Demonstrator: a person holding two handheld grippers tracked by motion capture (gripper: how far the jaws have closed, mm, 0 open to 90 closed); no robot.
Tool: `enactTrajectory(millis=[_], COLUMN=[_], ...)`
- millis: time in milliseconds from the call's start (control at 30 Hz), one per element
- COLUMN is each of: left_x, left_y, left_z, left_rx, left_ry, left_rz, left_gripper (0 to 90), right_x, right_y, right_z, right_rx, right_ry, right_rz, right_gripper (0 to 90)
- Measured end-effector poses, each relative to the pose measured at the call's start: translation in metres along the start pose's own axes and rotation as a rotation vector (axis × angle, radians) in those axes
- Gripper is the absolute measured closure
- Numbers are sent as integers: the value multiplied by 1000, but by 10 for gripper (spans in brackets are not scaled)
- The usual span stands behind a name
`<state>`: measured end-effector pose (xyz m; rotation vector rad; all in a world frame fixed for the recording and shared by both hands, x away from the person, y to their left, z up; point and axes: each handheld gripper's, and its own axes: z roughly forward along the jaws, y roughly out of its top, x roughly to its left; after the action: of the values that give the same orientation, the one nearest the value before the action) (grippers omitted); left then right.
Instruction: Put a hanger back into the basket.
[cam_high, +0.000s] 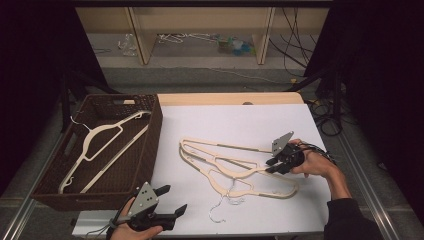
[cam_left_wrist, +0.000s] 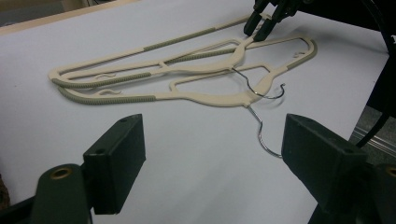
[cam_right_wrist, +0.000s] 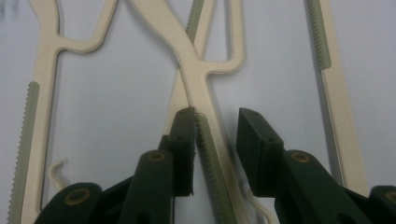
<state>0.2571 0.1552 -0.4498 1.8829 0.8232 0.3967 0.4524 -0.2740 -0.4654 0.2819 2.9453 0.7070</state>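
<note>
**A:** What are you working on right now?

**B:** The upper hanger (cam_high: 235, 162) of the two cream ones lying crossed on the white tabletop (cam_high: 240, 120). My right tool (cam_high: 278, 165) has its tips down over that hanger's shoulder arm. In the right gripper view the ribbed grey strip of the arm (cam_right_wrist: 208, 154) runs up between the jaws: the left pad touches it, the right pad stands apart with white tabletop showing in the gap. So the tool is narrowed around the arm, not yet clamped on it.

**A:** Why take it there and not by the hook?

**B:** My guess is that the arm is flat and the ribbing gives the pads some bite, while the wire hooks (cam_left_wrist: 261, 91) sit tangled together nearer my left tool. The second hanger (cam_high: 250, 187) lies under and just beside the first, so lifting by the arm may drag it along.

**A:** And the hand itself?

**B:** The right hand (cam_high: 315, 162) comes in from the tabletop's right edge, wrist low, with the tool pointing left and down at the hangers.

**A:** Your left?

**B:** The left tool (cam_high: 167, 205) hovers at the near edge, jaws wide with nothing between them, aimed at the hooks. Just beyond it on its left stands the brown woven basket (cam_high: 150, 150), with another hanger (cam_high: 102, 145) already lying inside. I judge that's where this one goes.
</note>
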Motion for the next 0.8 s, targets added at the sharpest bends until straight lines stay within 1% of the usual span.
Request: enactTrajectory(millis=[33,67,167,267,300,333,367,400,467,500,533,567,600,633,667,700,733,767,800], left_x=[0,0,0,1,1,1,2,2,3,4,6,6,8,11,16,19,19,19,21], left_y=[0,0,0,0,1,1,4,4,6,8,10,10,12,13,17,18,18,19,21], left_z=[0,1,2,5,10,10,17,17,29,40,46,46,53,60,71,74,74,79,83], left_rx=[-1,0,1,3,10,10,25,25,39,64,74,74,82,93,94,111,111,101,115], left_ry=[1,-1,-5,-8,-6,-6,-5,-5,2,5,10,10,16,12,24,33,33,33,43], left_rz=[-2,-3,-1,0,20,20,46,46,69,108,137,137,152,155,147,171,171,161,193], left_gripper=[216,217,217,217,217,217,218,221,222,228,233,234,234,234,236,239,244,244,253], right_x=[0,0,-2,-1,-1,-1,0,0,0,1,1,1,1,2,3,3,3,4,4], right_y=[0,-1,-3,-3,-2,-2,-2,-2,0,2,2,2,2,2,2,2,2,2,2], right_z=[0,0,-1,-1,-2,-2,-3,-3,-5,-9,-10,-10,-11,-12,-12,-13,-13,-13,-15], right_rx=[-2,-10,-26,-29,-23,-23,-30,-30,-27,-18,-22,-22,-24,-25,-17,-12,-12,-13,-22], right_ry=[6,23,32,35,40,40,52,52,54,62,53,53,55,56,56,66,66,66,69], right_rz=[-6,-8,-6,-10,-10,-10,-8,-8,-15,-23,-22,-22,-20,-18,-25,-29,-29,-27,-22], right_gripper=[723,748,755,762,768,768,780,780,792,797,796,796,797,797,797,797,797,797,797])
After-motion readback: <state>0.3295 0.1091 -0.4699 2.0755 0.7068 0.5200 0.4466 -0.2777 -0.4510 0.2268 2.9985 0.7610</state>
